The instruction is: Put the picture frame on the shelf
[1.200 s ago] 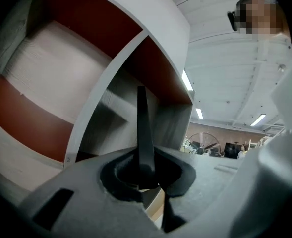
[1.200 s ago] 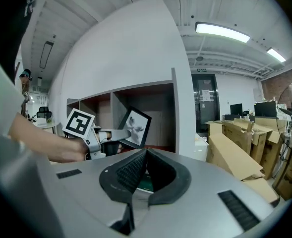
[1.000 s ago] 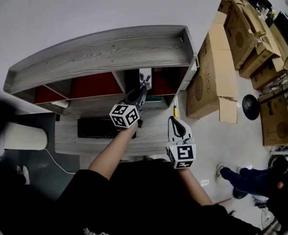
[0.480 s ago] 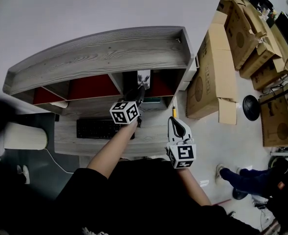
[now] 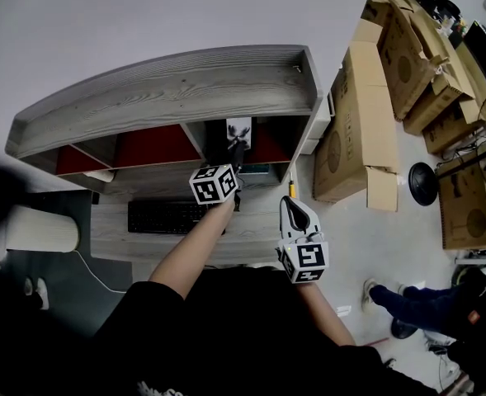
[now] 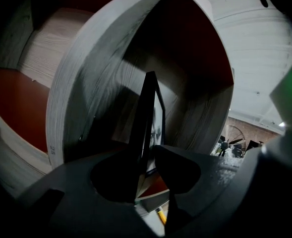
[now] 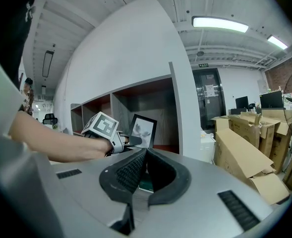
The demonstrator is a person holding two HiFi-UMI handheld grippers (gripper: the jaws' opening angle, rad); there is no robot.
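My left gripper (image 5: 236,157) reaches into the right-end compartment of the shelf (image 5: 176,85). Its jaws have just been opening and stand partly apart, no longer clamping the picture frame (image 6: 148,118), which stands upright between them. My right gripper (image 7: 145,155) hangs near the desk (image 5: 259,221), jaws together, holding nothing.

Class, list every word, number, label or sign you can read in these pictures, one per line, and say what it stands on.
Nothing reads with certainty.
Small print on the edge of the shelf divider: perhaps digits, too blurred.
Green sign above the door: too small.
Papers on the door: too small.
Round print on the cardboard box: blurred.
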